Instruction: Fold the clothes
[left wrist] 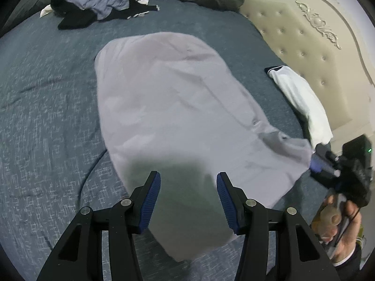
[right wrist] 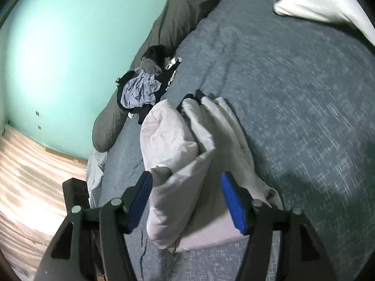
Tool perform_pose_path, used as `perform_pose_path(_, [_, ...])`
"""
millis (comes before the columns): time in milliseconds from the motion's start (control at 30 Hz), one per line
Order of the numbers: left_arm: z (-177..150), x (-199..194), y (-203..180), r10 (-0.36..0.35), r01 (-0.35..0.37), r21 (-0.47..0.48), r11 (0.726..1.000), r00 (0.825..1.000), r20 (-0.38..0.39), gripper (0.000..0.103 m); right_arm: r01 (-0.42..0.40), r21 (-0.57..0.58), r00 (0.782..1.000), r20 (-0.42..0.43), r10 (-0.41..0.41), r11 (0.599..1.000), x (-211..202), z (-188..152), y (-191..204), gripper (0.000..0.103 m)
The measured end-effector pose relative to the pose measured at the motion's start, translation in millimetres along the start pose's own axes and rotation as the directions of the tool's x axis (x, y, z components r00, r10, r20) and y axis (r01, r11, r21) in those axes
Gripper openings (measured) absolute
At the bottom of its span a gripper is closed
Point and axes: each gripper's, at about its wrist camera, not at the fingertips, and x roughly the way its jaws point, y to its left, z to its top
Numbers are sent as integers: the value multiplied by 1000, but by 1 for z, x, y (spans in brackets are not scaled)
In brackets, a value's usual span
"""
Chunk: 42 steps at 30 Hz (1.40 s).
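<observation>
— While both tongs, left tongs (left wrist: 188,195) and right tongs (right wrist: 186,201), gape apart gripping nothing, where's the garment?
— That pale grey garment (left wrist: 168,107) lies on the bed (left wrist: 46,98); beyond it, a clothes heap (left wrist: 98,2).

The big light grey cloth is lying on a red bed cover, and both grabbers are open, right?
Not quite. The bed cover is dark blue-grey, not red, as the left wrist view shows. The light grey cloth does lie on it, and the left gripper and right gripper are open.

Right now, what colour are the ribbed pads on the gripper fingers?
Blue, on black fingers; the ribbed pads show best in the left wrist view.
</observation>
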Motion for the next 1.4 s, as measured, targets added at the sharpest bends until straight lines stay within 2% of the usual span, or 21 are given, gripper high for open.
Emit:
perform_pose_path(200, [-8,3,7,-10,10,-14,1000,1000,-8,54,99,-168,993,-43,-108,981,27,-14,38,63])
perform_pose_path(333, [-10,1,10,-13,13,-20,1000,1000,-4,54,163,-202,982,-64,-180,966,50,-18,40,64])
perform_pose_path(533, [-12,2,14,-11,11,-24,1000,1000,-7,54,193,-100,980,-21,-196,976,57,-12,14,63])
perform_pose_path(700, [-13,4,18,-15,15,-36,999,1000,-8,54,190,-98,982,7,-191,977,56,-11,6,23])
perform_pose_path(800, [-14,4,18,-16,15,-36,999,1000,-10,54,174,-103,985,36,-171,979,46,-17,10,15])
perform_pose_path(967, [-14,0,17,-20,20,-36,999,1000,1,54,132,-125,988,92,-121,983,26,-27,24,11])
perform_pose_path(1067, [-13,-2,16,-22,22,-32,999,1000,6,55,111,-98,989,105,-100,989,16,-33,22,11])
perform_pose_path(1333, [-19,9,4,-33,33,7,999,999,-22,55,123,86,987,89,-130,989,20,-48,-33,11])
perform_pose_path(1400, [-21,14,0,-27,27,21,999,999,-33,55,124,94,987,91,-133,988,21,-51,-38,11])
